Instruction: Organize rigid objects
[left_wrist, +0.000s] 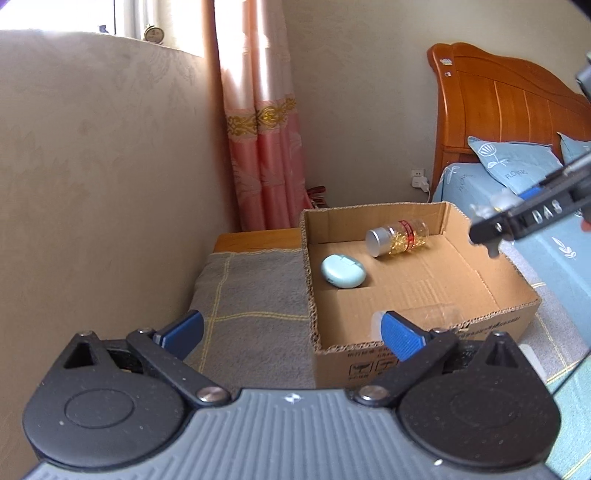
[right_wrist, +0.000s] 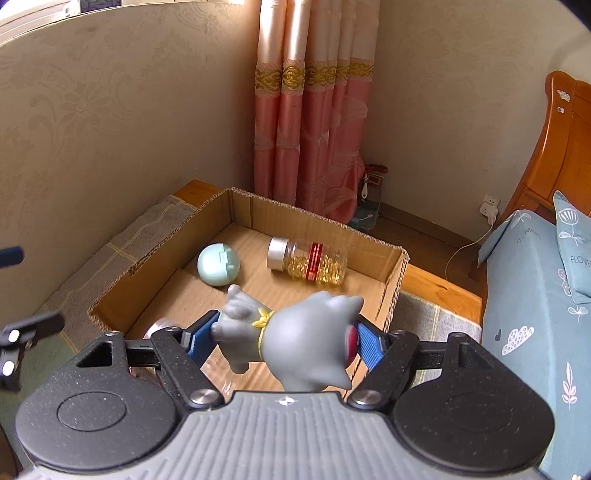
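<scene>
So the big shallow brown cardboard box is sitting on a worktop covered with a grey checked cloth, shoved up next to the beige wall, and it's clearly the collecting spot for all the hard bits and pieces. Low walls, open top, easy to drop stuff in from above.

Right tool is clamped on a grey plastic cartoon animal figurine with a yellow collar, held sideways over the near edge of the box, I'd guess so it can just be let go inside.

Left tool is spread wide with nothing in it, parked low by the box's near corner, out of the way.

Already lying in the box: a clear plastic bottle of golden capsules with a silver cap on its side, and a small round pale blue-green case just beside the left wall.
</scene>
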